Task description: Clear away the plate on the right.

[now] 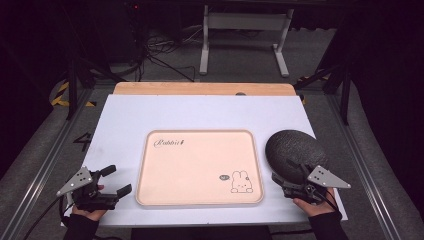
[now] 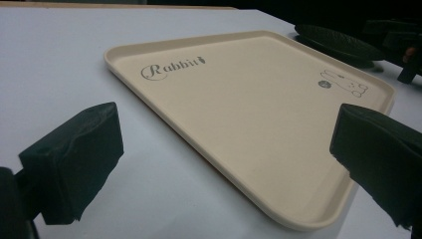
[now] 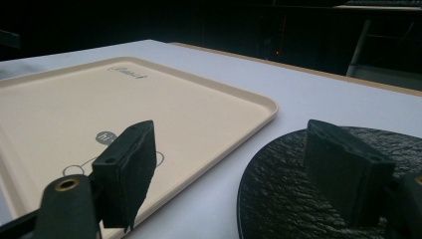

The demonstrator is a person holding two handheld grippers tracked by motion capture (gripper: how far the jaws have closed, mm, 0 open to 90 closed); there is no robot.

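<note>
Black textured plate [image 3: 318, 199] under right gripper's [image 3: 239, 169] parted jaws, beside tray [image 3: 209, 99].

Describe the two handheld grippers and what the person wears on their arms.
Each gripper is black, with two blocky fingers padded in black foam. The left gripper and right gripper each carry a grey three-cornered plate on top with small holes. A dark cable trails from the left one. Dark sleeves cover both forearms.
</note>
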